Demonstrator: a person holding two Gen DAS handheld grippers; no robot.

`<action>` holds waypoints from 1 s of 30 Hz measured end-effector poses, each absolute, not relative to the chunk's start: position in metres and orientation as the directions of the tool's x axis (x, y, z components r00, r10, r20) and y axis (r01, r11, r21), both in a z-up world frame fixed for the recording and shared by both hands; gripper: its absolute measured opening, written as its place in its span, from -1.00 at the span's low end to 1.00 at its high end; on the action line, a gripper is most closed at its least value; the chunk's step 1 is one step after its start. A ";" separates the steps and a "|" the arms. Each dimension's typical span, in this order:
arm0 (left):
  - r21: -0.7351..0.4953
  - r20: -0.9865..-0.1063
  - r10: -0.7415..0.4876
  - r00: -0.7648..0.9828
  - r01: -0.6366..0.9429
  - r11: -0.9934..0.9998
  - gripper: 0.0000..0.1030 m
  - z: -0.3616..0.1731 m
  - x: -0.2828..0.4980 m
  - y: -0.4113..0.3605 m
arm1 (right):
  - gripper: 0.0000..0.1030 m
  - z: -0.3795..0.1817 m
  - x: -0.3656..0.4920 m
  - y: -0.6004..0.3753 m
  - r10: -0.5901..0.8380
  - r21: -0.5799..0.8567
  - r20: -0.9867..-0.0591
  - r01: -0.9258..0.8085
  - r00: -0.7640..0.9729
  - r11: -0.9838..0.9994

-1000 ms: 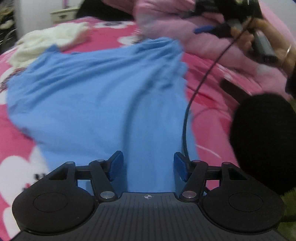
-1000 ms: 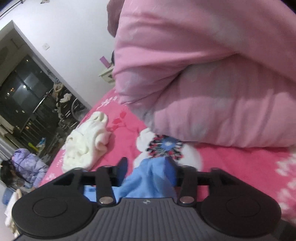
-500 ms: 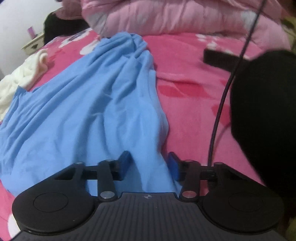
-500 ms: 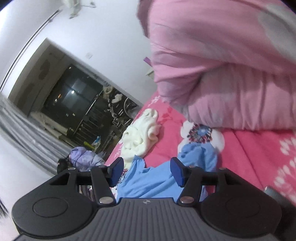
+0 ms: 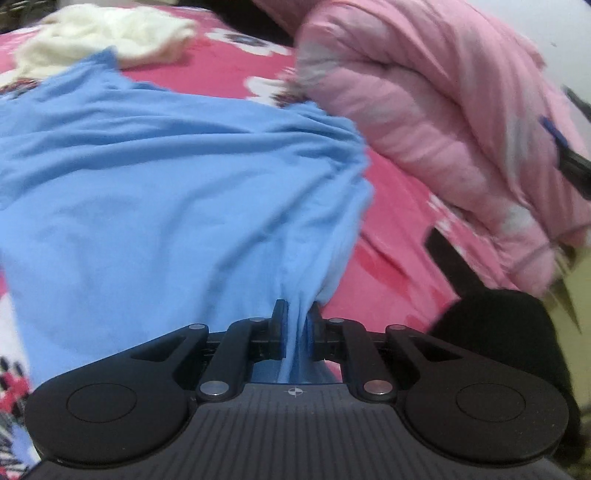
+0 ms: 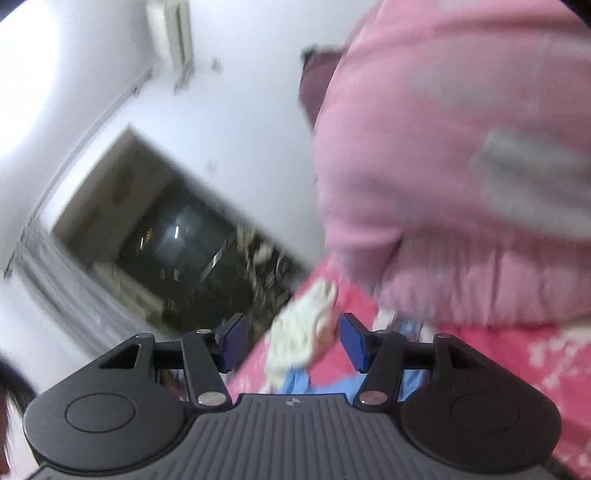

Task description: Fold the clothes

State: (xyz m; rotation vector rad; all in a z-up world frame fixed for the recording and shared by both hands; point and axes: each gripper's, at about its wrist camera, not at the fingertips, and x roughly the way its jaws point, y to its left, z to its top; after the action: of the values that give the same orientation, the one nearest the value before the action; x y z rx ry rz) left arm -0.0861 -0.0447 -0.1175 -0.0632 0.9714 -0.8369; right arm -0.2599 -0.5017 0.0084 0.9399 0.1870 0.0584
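Since fold needs hem controlled, left gripper (image 5: 295,332) pinches blue shirt (image 5: 177,184) edge — right gripper (image 6: 291,343) gapes wide, empty.

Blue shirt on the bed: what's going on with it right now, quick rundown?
Left gripper jaws shut on blue shirt. Right gripper open, empty, raised. Shirt spread on bed, unfolded. Pink quilt and white garment close by.
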 end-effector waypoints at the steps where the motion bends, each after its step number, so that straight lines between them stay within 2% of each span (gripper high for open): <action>1: -0.410 -0.694 -0.652 0.305 0.578 0.706 -0.88 -0.113 -0.081 -0.037 | 0.16 0.009 -0.265 -0.508 0.111 0.816 -0.123 0.036 0.986 0.576; 4: -0.437 -0.668 -0.648 0.366 0.512 0.740 -0.89 -0.101 -0.065 -0.015 | 0.16 0.006 -0.262 -0.510 0.117 0.819 -0.151 0.058 0.981 0.571; 9: -0.473 -0.631 -0.618 0.469 0.399 0.786 -0.89 -0.081 -0.039 0.023 | 0.16 -0.008 -0.211 -0.472 0.243 0.768 -0.273 0.058 0.931 0.637; 11: -0.371 -0.663 -0.519 0.540 0.365 0.854 -0.89 -0.073 -0.021 0.046 | 0.16 -0.015 -0.184 -0.450 0.302 0.745 -0.325 0.046 0.896 0.665; 13: -0.316 -0.717 -0.447 0.535 0.322 0.892 -0.84 -0.080 -0.004 0.063 | 0.16 -0.022 -0.155 -0.423 0.346 0.685 -0.402 0.027 0.848 0.728; 16: -0.301 -0.772 -0.378 0.511 0.230 0.925 -0.62 -0.095 0.005 0.091 | 0.16 -0.031 -0.117 -0.369 0.354 0.504 -0.540 -0.043 0.763 0.862; 17: -0.313 -0.767 -0.384 0.515 0.223 0.923 -0.46 -0.097 0.001 0.099 | 0.16 -0.033 -0.109 -0.351 0.347 0.438 -0.580 -0.077 0.737 0.896; 22: -0.299 -0.753 -0.413 0.513 0.292 0.908 -0.36 -0.090 -0.035 0.095 | 0.16 -0.049 -0.094 -0.265 0.292 0.087 -0.702 -0.328 0.650 0.941; 25: -0.278 -0.736 -0.476 0.482 0.426 0.861 -0.27 -0.082 -0.061 0.071 | 0.16 -0.060 -0.095 -0.218 0.272 -0.097 -0.730 -0.489 0.627 0.867; 27: -0.264 -0.731 -0.526 0.434 0.532 0.805 0.06 -0.081 -0.078 0.050 | 0.16 -0.068 -0.095 -0.194 0.279 -0.177 -0.732 -0.568 0.622 0.804; 29: -0.270 -0.747 -0.555 0.367 0.596 0.756 0.22 -0.092 -0.088 0.028 | 0.16 -0.079 -0.091 -0.176 0.297 -0.209 -0.737 -0.623 0.607 0.754; 30: -0.273 -0.764 -0.555 0.331 0.613 0.741 0.22 -0.100 -0.091 0.016 | 0.16 -0.086 -0.087 -0.168 0.305 -0.217 -0.740 -0.642 0.600 0.735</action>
State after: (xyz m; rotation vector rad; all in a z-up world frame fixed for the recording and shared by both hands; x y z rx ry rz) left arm -0.0906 0.0162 -0.1004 0.0687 0.9690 -0.7643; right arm -0.0871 -0.1684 -0.0855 -0.5004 0.7403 0.5762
